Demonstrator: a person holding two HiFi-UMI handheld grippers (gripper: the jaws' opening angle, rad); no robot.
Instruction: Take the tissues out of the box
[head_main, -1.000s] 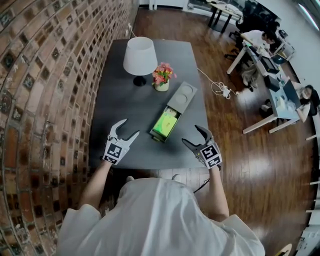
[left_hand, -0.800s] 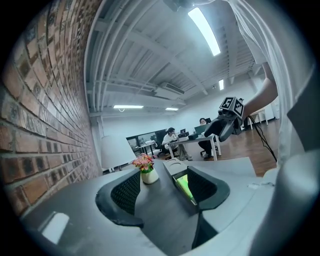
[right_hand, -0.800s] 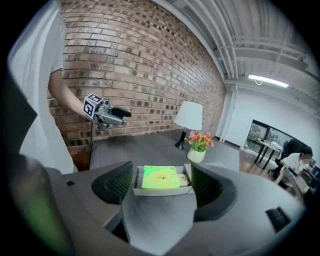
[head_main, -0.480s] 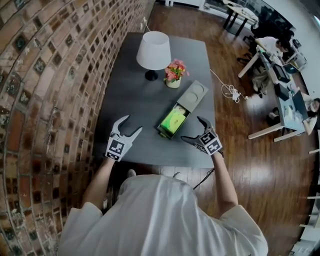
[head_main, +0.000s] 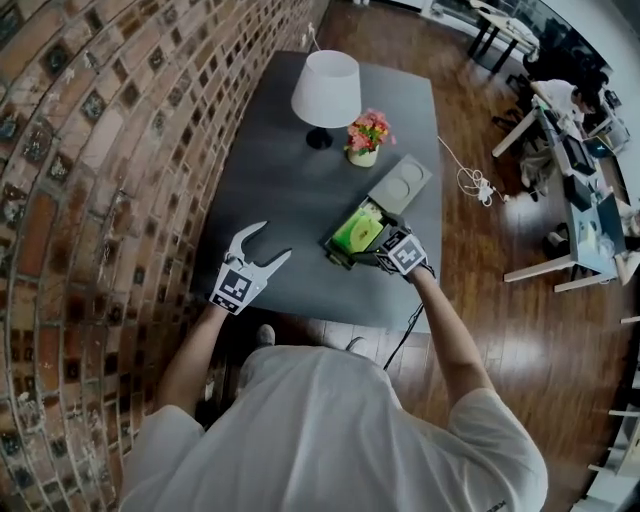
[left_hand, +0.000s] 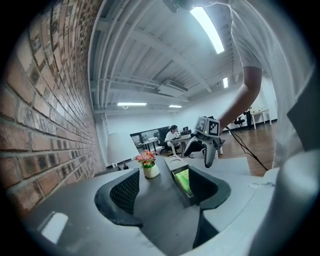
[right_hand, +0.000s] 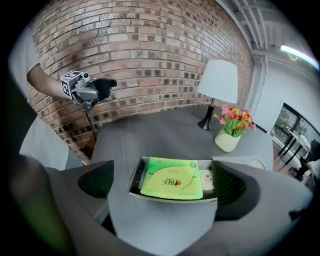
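A flat grey box (head_main: 336, 252) lies open on the dark table (head_main: 280, 170), with a green tissue pack (head_main: 358, 230) inside. My right gripper (head_main: 380, 243) tilts down at the box's near end. Its jaws have just been opening and now stand wide, with the green pack (right_hand: 172, 182) and the box rim (right_hand: 170, 199) ahead between them, untouched. My left gripper (head_main: 274, 240) hovers over the table left of the box. Its jaws have just been opening a little, and nothing is between them. From the left gripper (left_hand: 162, 187) I see the box (left_hand: 182, 180) and the right gripper (left_hand: 205, 145).
The box's grey lid (head_main: 402, 184) lies just beyond the box. A pot of flowers (head_main: 368, 135) and a white lamp (head_main: 325, 90) stand at the far end. A brick wall (head_main: 90, 200) runs along the table's left side. Wooden floor and a cable (head_main: 470, 180) lie to the right.
My right gripper has moved forward and down to the box's near end and has opened wide. The left gripper has stayed in about the same place.
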